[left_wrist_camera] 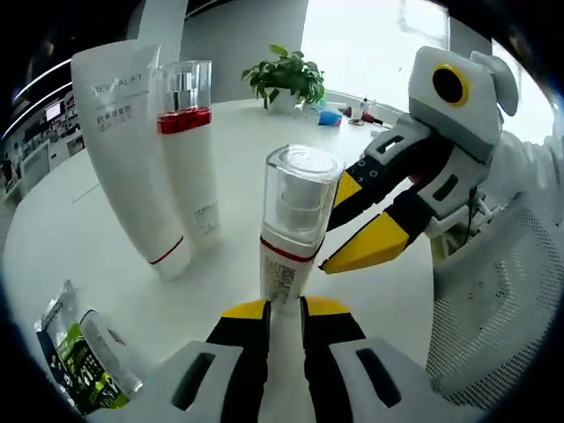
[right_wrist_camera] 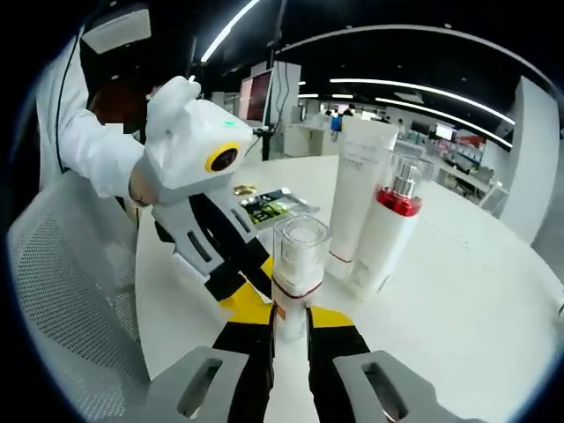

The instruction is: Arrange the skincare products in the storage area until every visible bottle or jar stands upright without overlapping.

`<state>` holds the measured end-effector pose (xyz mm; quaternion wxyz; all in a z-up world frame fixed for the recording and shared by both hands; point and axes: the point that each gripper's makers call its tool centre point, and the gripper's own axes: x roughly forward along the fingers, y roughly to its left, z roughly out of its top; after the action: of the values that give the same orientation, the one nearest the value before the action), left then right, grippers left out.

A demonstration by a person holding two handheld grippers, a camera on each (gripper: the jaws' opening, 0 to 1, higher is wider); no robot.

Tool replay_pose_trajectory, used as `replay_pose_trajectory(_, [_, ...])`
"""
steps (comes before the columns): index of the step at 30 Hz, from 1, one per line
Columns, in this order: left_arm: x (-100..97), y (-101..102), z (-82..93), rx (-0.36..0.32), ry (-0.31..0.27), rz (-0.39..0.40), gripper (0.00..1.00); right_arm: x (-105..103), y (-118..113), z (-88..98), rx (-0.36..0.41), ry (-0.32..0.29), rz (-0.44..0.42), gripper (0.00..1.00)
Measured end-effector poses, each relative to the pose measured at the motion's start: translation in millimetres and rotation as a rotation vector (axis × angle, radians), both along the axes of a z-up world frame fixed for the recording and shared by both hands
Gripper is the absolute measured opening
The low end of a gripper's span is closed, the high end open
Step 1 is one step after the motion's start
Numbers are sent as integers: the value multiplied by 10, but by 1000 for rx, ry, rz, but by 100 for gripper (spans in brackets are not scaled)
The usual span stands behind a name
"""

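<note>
Small pump bottle [left_wrist_camera: 295, 225] upright mid-table, both grippers clamped on it: left gripper [left_wrist_camera: 284, 310] at its base, right gripper [right_wrist_camera: 291, 322] likewise. White tube [left_wrist_camera: 128, 150] and red-banded bottle [left_wrist_camera: 189, 145] stand touching behind; sachet [left_wrist_camera: 79, 357] near table [left_wrist_camera: 79, 229] edge.

A small pump bottle [left_wrist_camera: 291, 231] with a clear cap, white body and red band stands upright on the white desk [left_wrist_camera: 70, 238], its base between the jaws of the left hand-held gripper [left_wrist_camera: 284, 310]. In the right gripper view the same bottle [right_wrist_camera: 298, 275] sits between the jaws of the right hand-held gripper [right_wrist_camera: 291, 328]. Beyond it, to the left of the left hand-held gripper, a tall white tube [left_wrist_camera: 128, 150] with a red stripe near its base stands tilted. Just beside the tube, a taller pump bottle [left_wrist_camera: 189, 159] with a clear cap and red collar stands upright, touching or nearly touching it.
</note>
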<state>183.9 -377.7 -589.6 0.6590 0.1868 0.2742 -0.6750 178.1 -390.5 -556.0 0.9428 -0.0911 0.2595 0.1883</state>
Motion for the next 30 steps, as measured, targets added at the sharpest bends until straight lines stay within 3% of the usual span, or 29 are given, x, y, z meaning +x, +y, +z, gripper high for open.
replay_pose_trajectory(13, [138,-128,-15,-6,-26,12,8,148,-146,-95,-6,-4,-44,4])
replay_pose_trajectory(30, [296,-265,-52,-16,-19,59,8,283,-251,-183,-26,13,-71,3])
